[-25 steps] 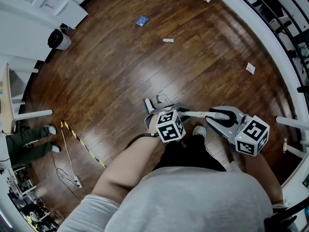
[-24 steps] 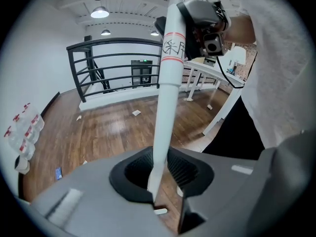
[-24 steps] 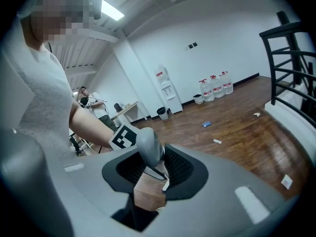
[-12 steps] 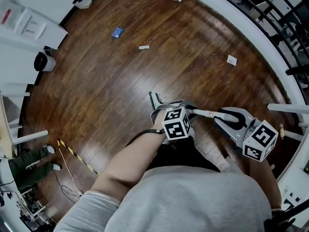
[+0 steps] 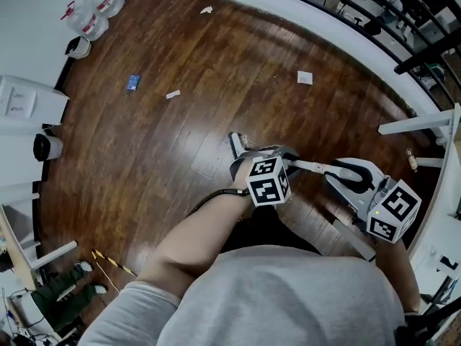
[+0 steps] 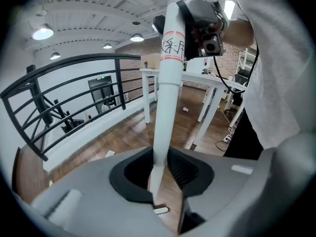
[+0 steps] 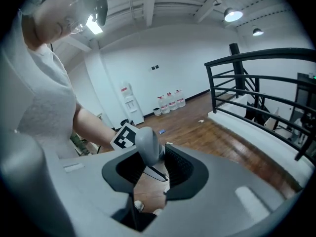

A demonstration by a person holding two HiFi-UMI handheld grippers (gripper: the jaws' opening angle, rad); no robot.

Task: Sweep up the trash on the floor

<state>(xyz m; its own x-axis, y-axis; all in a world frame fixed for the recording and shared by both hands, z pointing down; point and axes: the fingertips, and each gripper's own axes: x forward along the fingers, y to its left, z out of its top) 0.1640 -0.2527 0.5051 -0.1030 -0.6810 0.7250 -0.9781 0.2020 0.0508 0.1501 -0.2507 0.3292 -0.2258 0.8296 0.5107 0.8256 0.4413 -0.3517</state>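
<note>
Operator: light grey short-sleeved T-shirt (image 5: 288, 301), black trousers (image 5: 268, 231). Left gripper (image 6: 160, 174) and right gripper (image 7: 148, 169) match: pale grey moulded shells, black ribbed pads inside the jaw opening. Each carries a white cube with black square markers: left cube (image 5: 268, 181), right cube (image 5: 392, 209) (small green light at the right one's lower edge). Thin black cable (image 5: 211, 205) runs off the left unit along the forearm.

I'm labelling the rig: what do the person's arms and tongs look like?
The left tongs and right tongs have pale grey shells with black ribbed pads. Each carries a white cube with black square markers. A black cable runs by the left forearm. The person wears a light grey shirt.
</note>
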